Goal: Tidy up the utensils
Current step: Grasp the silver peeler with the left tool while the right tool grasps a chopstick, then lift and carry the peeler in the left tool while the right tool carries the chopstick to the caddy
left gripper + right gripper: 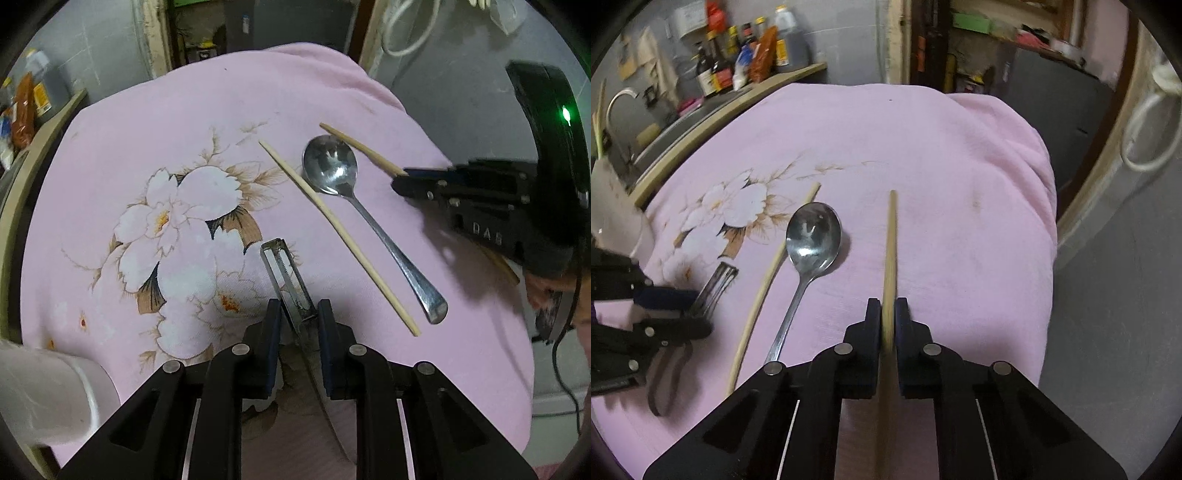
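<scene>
Left wrist view looks down on a table draped in a pink cloth [221, 96] printed with a pale flower. The left gripper [298, 310] has its fingers drawn in on a metal peeler [284, 273], pinching it near the base of the blade frame, low on the cloth toward the near edge. Just right of the peeler a chopstick [332, 229] lies slanted on the cloth, and beside that a steel spoon [332, 166] rests bowl-up with its handle running toward the near right. At the near left corner a white cup [55, 391] shows only its side; what it holds cannot be told.

From the right wrist view, the right gripper [888, 310] has its fingers pressed tight on a second chopstick [892, 229], which points straight away between them toward the far edge; whether its far tip touches the cloth cannot be told. The spoon and the loose chopstick lie just left of it, well short of the far edge. Beyond the table's far left edge bottles [738, 55] stand on a shelf by a sink.
</scene>
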